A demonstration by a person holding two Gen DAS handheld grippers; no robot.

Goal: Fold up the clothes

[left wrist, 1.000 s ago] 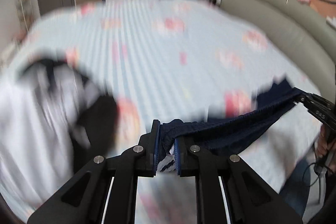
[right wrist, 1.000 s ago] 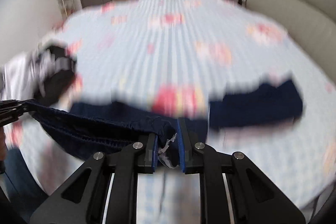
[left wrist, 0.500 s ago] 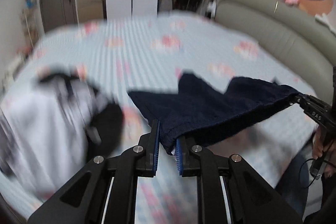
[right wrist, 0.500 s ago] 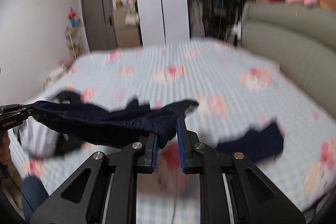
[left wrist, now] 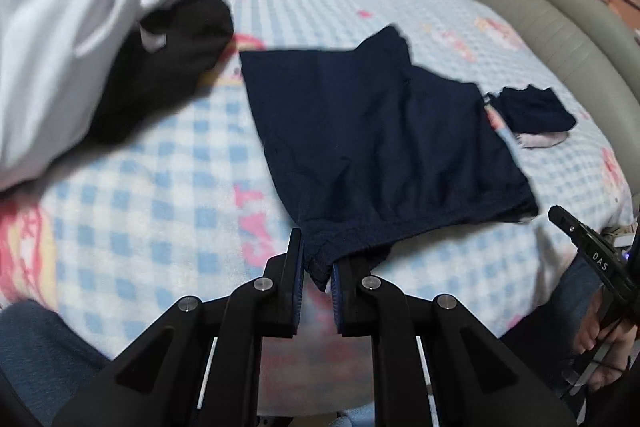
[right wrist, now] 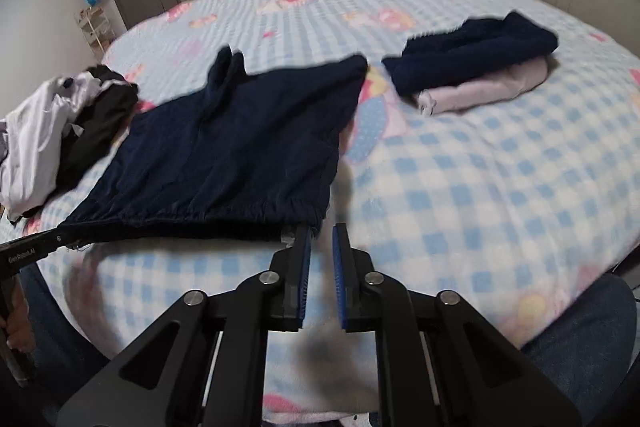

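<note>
Navy shorts are down flat on the bed, spread across the blue checked blanket, waistband toward the near edge and the legs pointing away. The left claw is pinching the waistband's left corner, fabric bunched between its blue pads. Over in the right wrist view, the right claw sits just beside the waistband's right corner, pads spread with a clear gap and no cloth between them; the corner lies just off the left pad, and contact is hard to call. The waistband runs in a gathered line between the two claws, sagging a little over the bed's edge.

To the left of the shorts, a loose pile of white and black clothes, near but not on them. To the right, well apart from the shorts, a folded stack: a navy piece lying on top of a pale pink one. A grey padded headboard curves round the far right side of the bed. From the left wrist view, the right claw's tip shows at the right edge, with the person's hand below it.
</note>
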